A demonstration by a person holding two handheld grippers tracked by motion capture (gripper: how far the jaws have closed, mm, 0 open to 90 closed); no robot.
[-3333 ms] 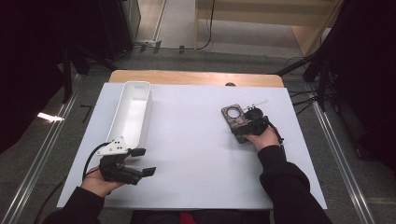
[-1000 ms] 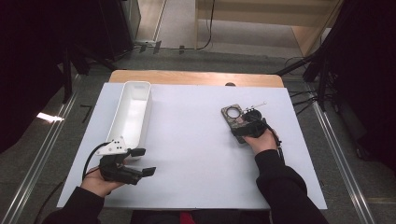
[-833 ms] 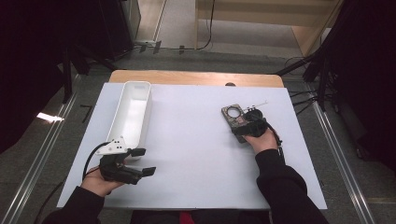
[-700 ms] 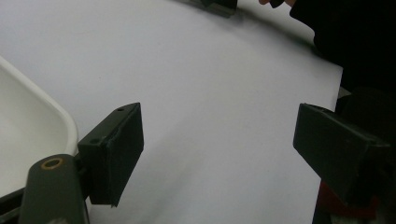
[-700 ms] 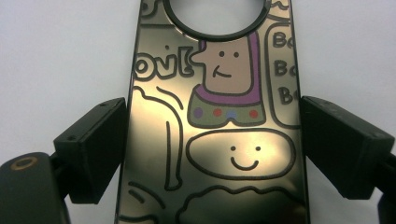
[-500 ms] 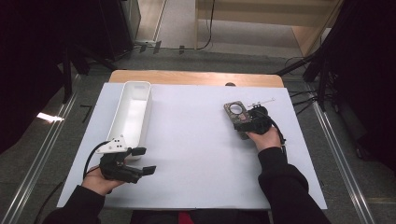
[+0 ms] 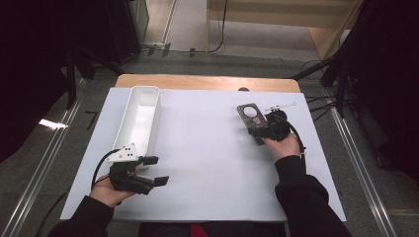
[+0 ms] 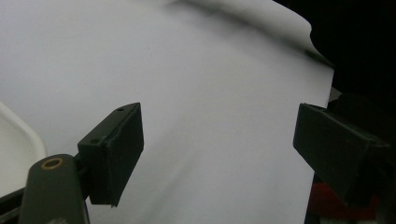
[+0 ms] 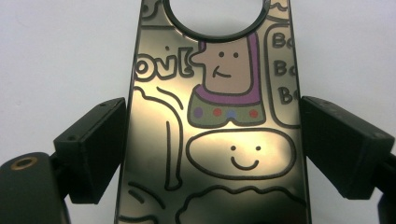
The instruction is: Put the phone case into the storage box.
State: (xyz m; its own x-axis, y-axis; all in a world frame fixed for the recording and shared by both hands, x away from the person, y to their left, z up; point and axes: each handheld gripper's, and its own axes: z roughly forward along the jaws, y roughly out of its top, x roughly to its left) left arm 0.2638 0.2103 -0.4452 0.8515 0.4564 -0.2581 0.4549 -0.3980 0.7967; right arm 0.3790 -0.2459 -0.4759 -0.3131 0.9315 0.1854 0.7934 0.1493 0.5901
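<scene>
A flat, shiny dark plate (image 7: 249, 114) with cartoon drawings and a round hole near its far end sits at the right of the white table sheet (image 7: 207, 153). My right gripper (image 7: 258, 129) is shut on its near end. In the right gripper view the two black jaws (image 9: 212, 144) press the plate (image 9: 219, 93) on both long edges. My left gripper (image 7: 155, 171) rests at the front left, jaws wide open, with nothing between them (image 8: 219, 149). It lies just past the near end of the white tray (image 7: 141, 123).
The long white tray stands empty along the left side, its corner (image 8: 14, 154) beside my left jaw. A thin white object (image 7: 280, 105) lies just beyond the plate at the far right. A wooden table edge (image 7: 207, 82) runs along the back.
My right gripper has shifted slightly farther away and to the right, carrying the plate with it. The left gripper has stayed put.
</scene>
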